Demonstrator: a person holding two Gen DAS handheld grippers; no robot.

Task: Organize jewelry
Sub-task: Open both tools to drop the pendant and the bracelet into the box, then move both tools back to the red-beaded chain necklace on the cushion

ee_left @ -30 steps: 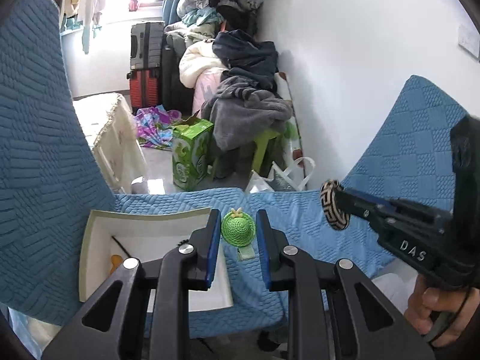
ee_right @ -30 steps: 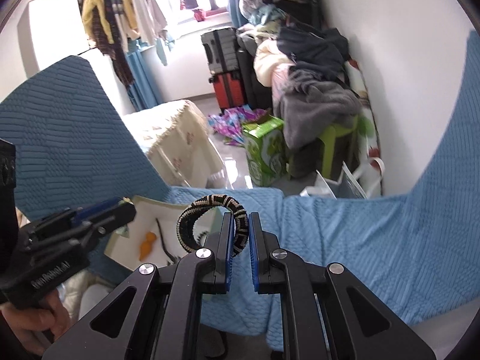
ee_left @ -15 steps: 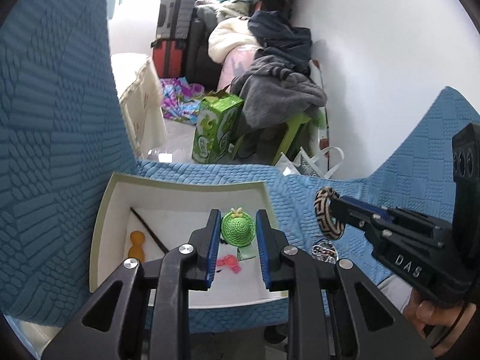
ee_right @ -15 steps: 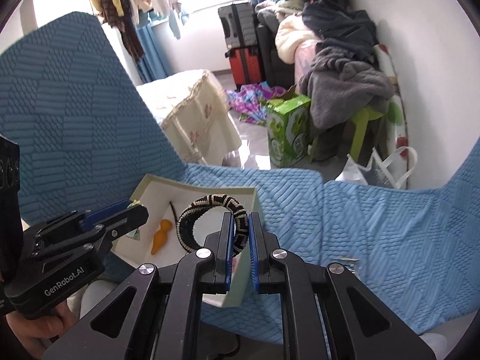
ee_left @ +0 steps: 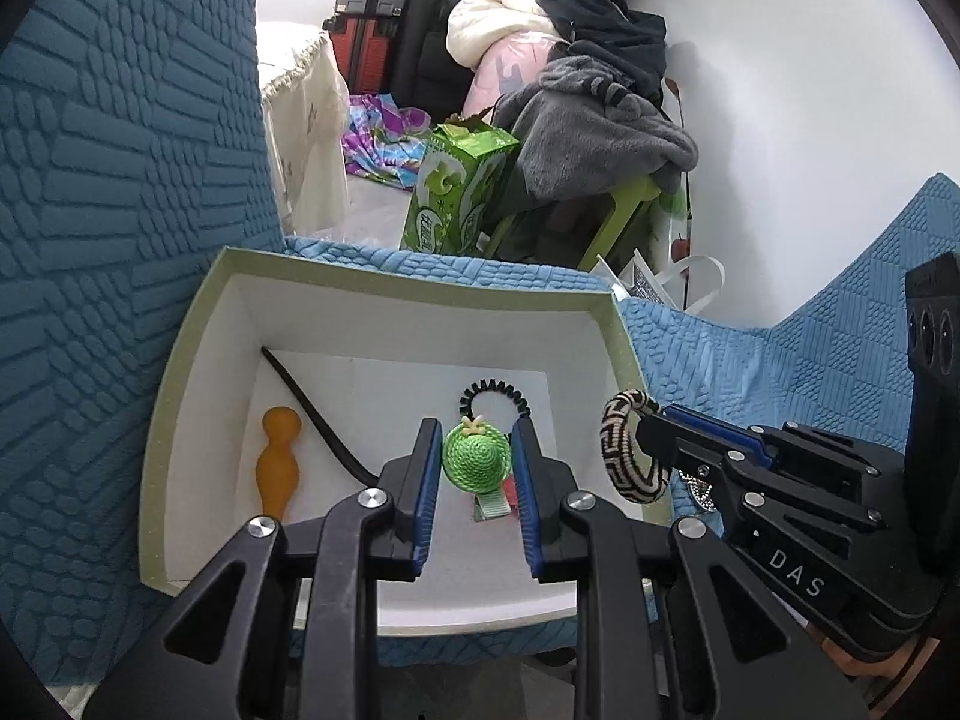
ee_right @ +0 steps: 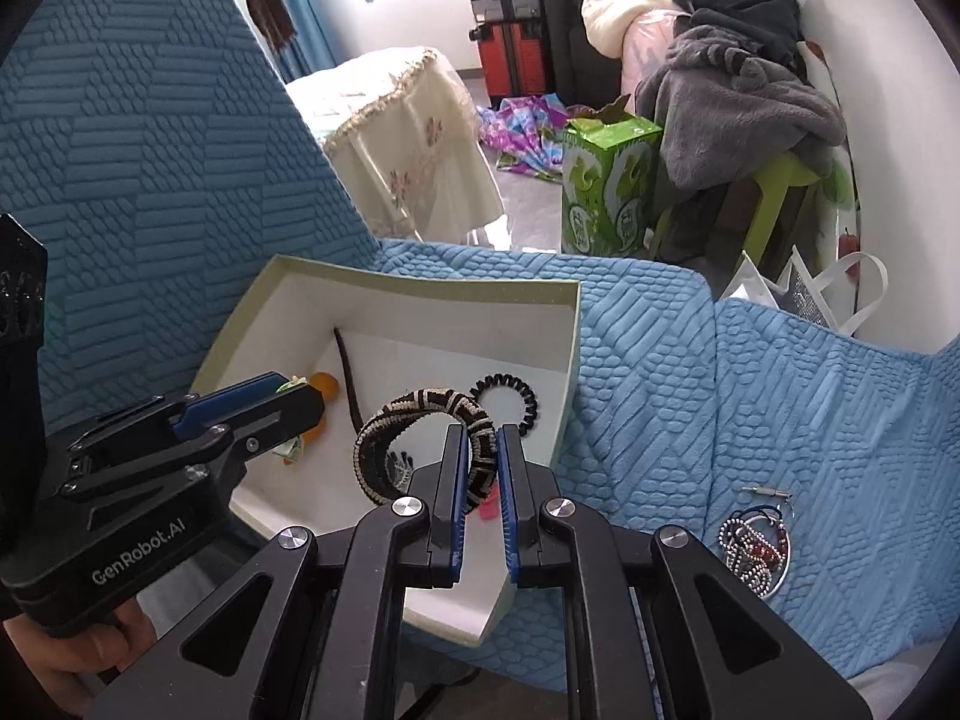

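Bracelet (ee_right: 420,438) on edge, hat clip (ee_left: 477,456) crown up

Blue quilted cover (ee_right: 648,360) carries white box (ee_right: 573,324), beaded jewelry heap (ee_right: 753,546).

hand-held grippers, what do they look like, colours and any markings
Both are black, angular frames with silver screw heads and blue pads lining the inner finger faces. The left hand-held gripper has "GenRobot.AI" in white on its body, read in the right wrist view. The right hand-held gripper shows "DAS" in the left wrist view.
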